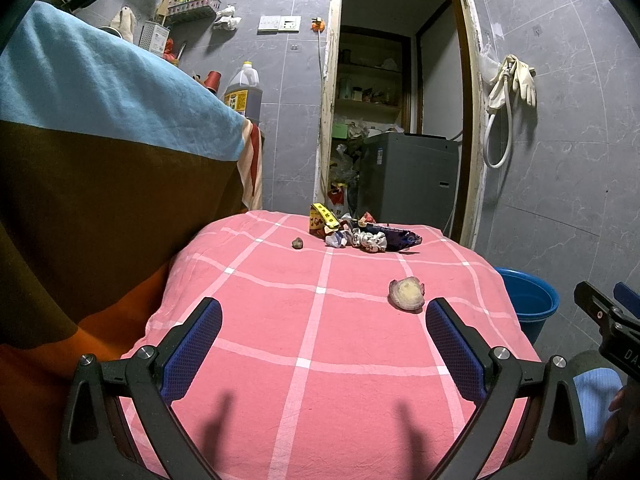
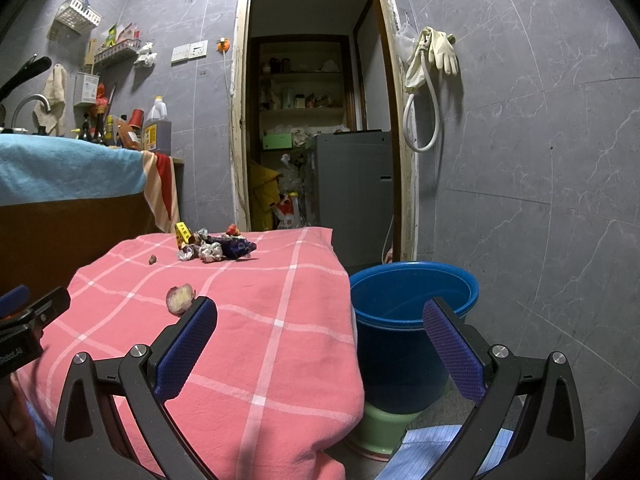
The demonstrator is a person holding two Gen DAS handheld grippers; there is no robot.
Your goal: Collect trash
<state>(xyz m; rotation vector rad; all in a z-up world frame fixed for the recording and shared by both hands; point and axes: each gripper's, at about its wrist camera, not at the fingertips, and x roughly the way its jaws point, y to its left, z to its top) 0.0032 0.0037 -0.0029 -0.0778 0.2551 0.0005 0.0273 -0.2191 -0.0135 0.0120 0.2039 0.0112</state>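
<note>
Trash: I see a wrapper pile (image 1: 354, 232) at the far edge of the pink checked cloth (image 1: 280, 320), a peel scrap (image 1: 407, 293) nearer me, a small nub (image 1: 297, 243) left of the pile.
Bucket: blue bucket (image 2: 412, 300) just beside the cloth's right edge.
Left gripper (image 1: 323, 350): I hold it spread wide, empty, above the cloth.
Right gripper (image 2: 320, 350): spread, empty, straddling the cloth edge and the bucket.

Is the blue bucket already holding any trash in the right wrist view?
No: the blue bucket shows only bare inner wall, while the wrappers and onion piece lie on the pink cloth.
</note>
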